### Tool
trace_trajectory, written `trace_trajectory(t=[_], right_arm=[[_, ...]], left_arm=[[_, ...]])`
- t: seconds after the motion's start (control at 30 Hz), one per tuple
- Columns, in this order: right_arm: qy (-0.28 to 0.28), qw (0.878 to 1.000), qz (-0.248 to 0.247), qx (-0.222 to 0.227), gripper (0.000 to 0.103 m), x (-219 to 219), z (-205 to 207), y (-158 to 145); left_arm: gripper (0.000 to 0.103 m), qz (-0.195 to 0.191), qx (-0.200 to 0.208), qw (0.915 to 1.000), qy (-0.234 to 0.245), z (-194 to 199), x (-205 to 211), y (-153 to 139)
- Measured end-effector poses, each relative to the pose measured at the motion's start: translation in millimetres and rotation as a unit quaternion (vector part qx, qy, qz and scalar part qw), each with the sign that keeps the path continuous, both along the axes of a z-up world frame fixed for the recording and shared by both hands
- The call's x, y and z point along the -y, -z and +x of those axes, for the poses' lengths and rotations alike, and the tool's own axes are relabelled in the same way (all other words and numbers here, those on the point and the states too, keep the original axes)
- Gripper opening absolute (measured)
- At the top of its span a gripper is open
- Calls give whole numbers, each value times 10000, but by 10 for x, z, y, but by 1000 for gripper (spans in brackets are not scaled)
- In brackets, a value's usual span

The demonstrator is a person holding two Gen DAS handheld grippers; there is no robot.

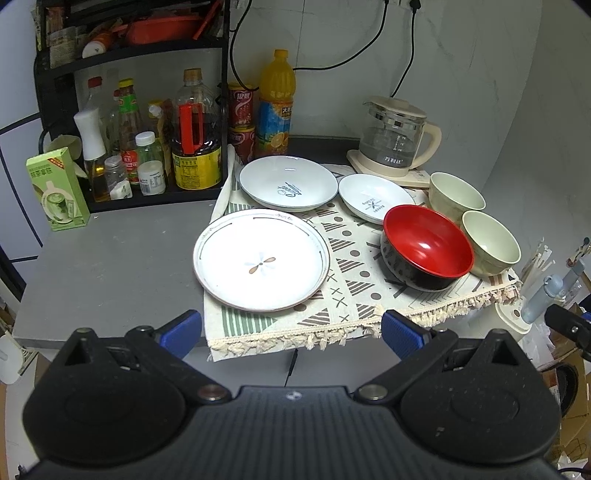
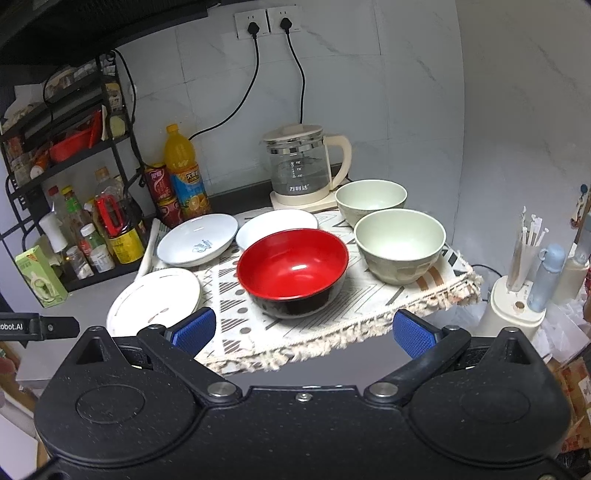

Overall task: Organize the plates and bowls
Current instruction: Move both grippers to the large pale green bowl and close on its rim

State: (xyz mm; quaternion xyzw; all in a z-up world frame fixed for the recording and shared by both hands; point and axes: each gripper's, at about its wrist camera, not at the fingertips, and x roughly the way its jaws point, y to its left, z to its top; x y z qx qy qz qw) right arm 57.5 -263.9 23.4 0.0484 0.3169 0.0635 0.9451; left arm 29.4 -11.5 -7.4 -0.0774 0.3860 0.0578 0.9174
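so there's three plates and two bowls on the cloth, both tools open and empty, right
Not quite: the cloth holds three bowls, a red bowl and two pale green bowls, as the right wrist view shows. The three plates and the open, empty tools are right.

1. Plates, white: three. One large flat plate (image 1: 261,260) with a rim line, one deep plate (image 1: 288,183) with blue print, one small plate (image 1: 372,198).
2. Bowls: three. One red bowl (image 1: 427,247) with a black outside, two pale green bowls (image 2: 371,201) (image 2: 400,244).
3. Patterned cloths (image 1: 354,273) with fringe: one, under all the dishes.
4. Glass kettles (image 1: 397,140): one, on a cream base.
5. Orange drink bottles (image 1: 276,103): one.
6. Red cans (image 1: 241,122): two, stacked.
7. Green cartons (image 1: 57,190): one.
8. Wall plugs (image 2: 269,25): two, each with a black cord.
9. Bottles on the rack: several, count unclear.
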Motion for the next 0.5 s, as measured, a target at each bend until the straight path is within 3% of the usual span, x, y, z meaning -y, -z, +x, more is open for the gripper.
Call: trace_trajectory(t=[0.2,0.5], right_arm=[[139,9998,-97,-110,103,152,269,77],[349,9991,-118,-213,103,378,674,164]], left_arm=[[102,-163,-11,9999,26,355,74,86],[102,-41,-76,9995,320,961,393,121]])
